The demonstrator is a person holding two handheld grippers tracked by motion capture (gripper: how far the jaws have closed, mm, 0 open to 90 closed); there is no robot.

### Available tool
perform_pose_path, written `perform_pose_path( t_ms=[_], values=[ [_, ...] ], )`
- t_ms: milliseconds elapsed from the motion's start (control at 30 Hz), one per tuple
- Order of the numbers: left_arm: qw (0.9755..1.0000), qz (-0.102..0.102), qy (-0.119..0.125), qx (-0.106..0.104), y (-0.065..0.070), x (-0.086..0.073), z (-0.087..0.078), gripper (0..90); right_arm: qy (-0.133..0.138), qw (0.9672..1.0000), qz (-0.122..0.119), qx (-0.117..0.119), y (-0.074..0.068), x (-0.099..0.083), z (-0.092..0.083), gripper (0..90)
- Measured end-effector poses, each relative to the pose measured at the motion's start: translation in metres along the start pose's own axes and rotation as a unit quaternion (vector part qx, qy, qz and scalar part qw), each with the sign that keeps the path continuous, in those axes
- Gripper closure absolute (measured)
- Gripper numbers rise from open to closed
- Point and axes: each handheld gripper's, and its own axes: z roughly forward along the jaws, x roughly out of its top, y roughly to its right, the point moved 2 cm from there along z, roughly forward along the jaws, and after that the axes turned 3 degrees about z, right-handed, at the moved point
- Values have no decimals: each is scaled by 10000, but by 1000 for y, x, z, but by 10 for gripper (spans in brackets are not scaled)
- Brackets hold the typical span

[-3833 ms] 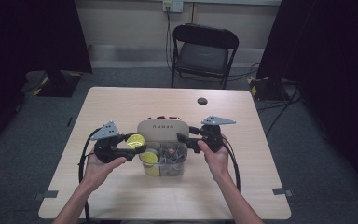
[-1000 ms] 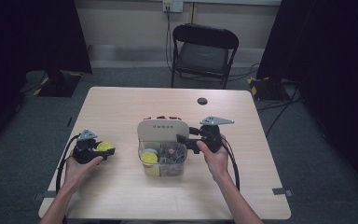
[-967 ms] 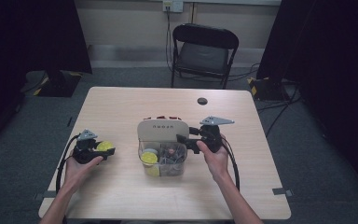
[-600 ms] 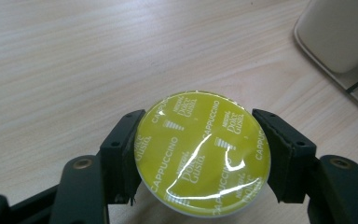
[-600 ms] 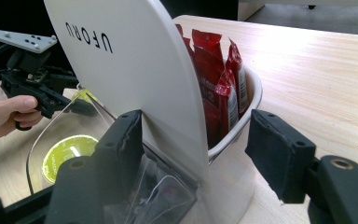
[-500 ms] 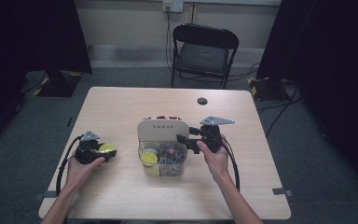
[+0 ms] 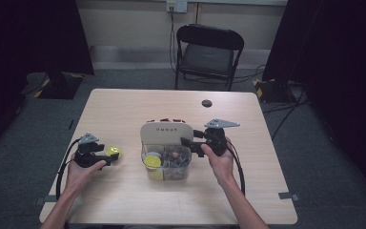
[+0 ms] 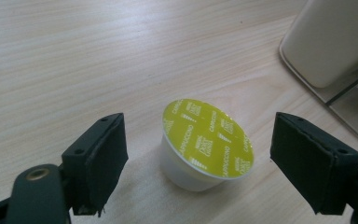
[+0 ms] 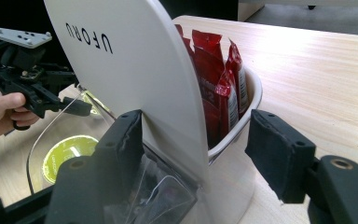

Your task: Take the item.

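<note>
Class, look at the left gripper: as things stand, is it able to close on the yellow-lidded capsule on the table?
Probably yes. The left gripper is open, and the capsule stands on the bare table between its jaws, touching neither. Nothing lies between either jaw and the capsule.

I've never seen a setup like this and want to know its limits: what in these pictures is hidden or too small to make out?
- Red packets: in the right gripper view the raised white lid covers most of them.
- Clear box contents: too small and jumbled in the high view to name beyond a yellow capsule.
- Small dark object on the table: too small in the high view to identify.
- Capsule base: hidden under its yellow foil top in the left gripper view.
</note>
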Motion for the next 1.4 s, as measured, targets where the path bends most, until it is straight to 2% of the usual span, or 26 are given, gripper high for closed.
perform_pose_path(
  t_ms=[167, 233, 300, 400, 500, 633, 733, 800, 867, 967, 1033, 1067, 1100, 1233, 1400],
  values=[
    [9999, -34, 91, -34, 3, 0, -10, 172, -2, 10000, 6, 6, 0, 0, 0, 357],
    [9999, -25, 96, 35, 6, -1, -15, 171, -2, 10000, 6, 1, 0, 0, 0, 357],
    [10000, -31, 85, -9, 8, -3, -19, 171, 4, 10000, 2, -14, 0, 0, -1, 359],
    [10000, 23, -31, 72, 8, -10, -24, 172, 11, 10000, 17, -3, 1, 0, -2, 358],
    [9999, -11, -30, 138, 9, -16, -29, 173, 28, 10000, 13, -21, 1, 0, -3, 359],
    [9995, 49, -145, 279, 9, -29, -34, 176, 51, 10000, 24, -19, 1, 1, -4, 359],
    [9989, 9, -247, 406, 7, -37, -29, 170, 67, 10000, 14, -17, 1, 2, -4, 357],
    [9967, 133, -519, 607, 6, -42, -24, 164, 86, 10000, 8, -17, 0, 4, -3, 354],
    [9951, 194, -659, 706, 6, -45, -19, 167, 121, 9999, 10, -33, -1, 5, -3, 327],
    [9949, 208, -588, 790, 4, -46, -18, 155, 130, 9999, 12, -98, -1, 5, -2, 262],
    [9958, 134, -397, 815, 5, -49, -17, 140, 156, 9998, 57, -123, 0, 5, -3, 238],
    [9958, 134, -397, 815, 5, -49, -17, 126, 156, 9998, 57, -123, 0, 5, -3, 238],
    [9962, 135, -264, 820, 4, -52, -16, 126, 167, 9998, 58, -126, 0, 6, -4, 229],
    [9955, 158, -327, 874, 3, -51, -16, 84, 228, 9996, -16, -142, -2, 9, -10, 215],
    [9952, 167, -331, 901, 3, -51, -16, 82, 295, 9994, -117, -130, -7, 13, -13, 256]
  ],
)
